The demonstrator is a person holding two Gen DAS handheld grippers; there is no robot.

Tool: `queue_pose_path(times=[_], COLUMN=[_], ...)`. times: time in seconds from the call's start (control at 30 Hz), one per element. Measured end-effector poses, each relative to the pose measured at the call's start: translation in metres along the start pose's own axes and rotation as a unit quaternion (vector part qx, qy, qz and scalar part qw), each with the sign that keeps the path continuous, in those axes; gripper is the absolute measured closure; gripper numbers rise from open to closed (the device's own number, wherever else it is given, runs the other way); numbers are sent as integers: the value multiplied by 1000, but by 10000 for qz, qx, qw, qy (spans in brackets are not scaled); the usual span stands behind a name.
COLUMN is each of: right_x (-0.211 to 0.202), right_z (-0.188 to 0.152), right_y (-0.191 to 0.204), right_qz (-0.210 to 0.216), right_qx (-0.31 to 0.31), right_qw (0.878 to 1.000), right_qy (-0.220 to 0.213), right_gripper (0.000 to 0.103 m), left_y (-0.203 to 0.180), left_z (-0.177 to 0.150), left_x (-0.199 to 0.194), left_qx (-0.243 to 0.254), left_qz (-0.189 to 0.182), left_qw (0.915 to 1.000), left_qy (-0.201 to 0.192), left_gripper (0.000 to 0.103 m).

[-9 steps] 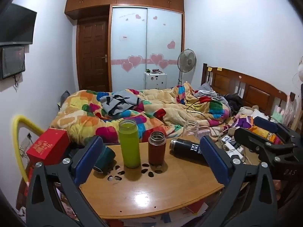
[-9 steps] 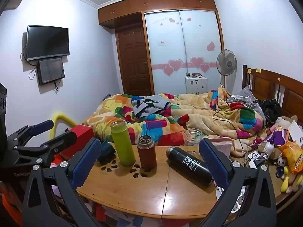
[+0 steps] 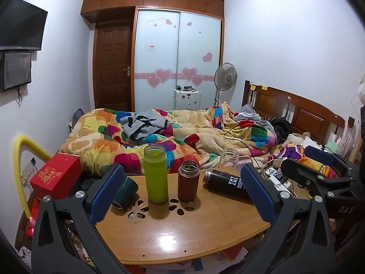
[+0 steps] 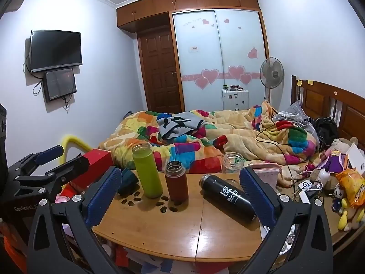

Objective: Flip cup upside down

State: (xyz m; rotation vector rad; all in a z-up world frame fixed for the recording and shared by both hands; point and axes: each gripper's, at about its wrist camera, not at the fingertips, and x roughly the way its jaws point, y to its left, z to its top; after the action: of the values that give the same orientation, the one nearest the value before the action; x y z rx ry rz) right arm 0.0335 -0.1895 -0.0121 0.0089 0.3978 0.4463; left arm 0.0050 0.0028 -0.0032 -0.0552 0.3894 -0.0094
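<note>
On the table (image 4: 159, 228), at twelve o'clock, the brown flask (image 4: 176, 182) stands; your left gripper (image 3: 182, 196) and right gripper (image 4: 180, 196) are released, so approach and grasp it.

On the table (image 4: 146, 230) four flasks sit in a rough row: at the far left one lying on its side (image 4: 128, 181), then a tall upright one (image 4: 147, 171), a shorter upright one (image 4: 176, 182) just right of it, and another on its side (image 4: 228, 198) further right. A jar (image 4: 232, 162) stands behind that last flask at the table's back edge. The bed (image 4: 228, 134) lies beyond the table.
</note>
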Motion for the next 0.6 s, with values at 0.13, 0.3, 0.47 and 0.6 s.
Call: queue_pose_path(times=[0.13,0.3,0.47,0.6], right_x=[3,3,0,-1], right_z=[0,0,3,4], right_y=[-1,2,5,6], right_qz=[17,12,8,10], right_qx=[41,35,42,42], right_qw=[10000,10000,10000,10000], right_qy=[17,28,31,27], right_gripper=[0,0,0,0], left_y=[-3,-1,-1,0], left_z=[1,2,5,6], left_x=[0,-6,-8,-8], left_qx=[-1,-12,-5,1], left_qz=[20,13,6,7], left_qw=[10000,10000,10000,10000], left_qy=[-35,-67,-77,-93], left_gripper=[0,0,0,0])
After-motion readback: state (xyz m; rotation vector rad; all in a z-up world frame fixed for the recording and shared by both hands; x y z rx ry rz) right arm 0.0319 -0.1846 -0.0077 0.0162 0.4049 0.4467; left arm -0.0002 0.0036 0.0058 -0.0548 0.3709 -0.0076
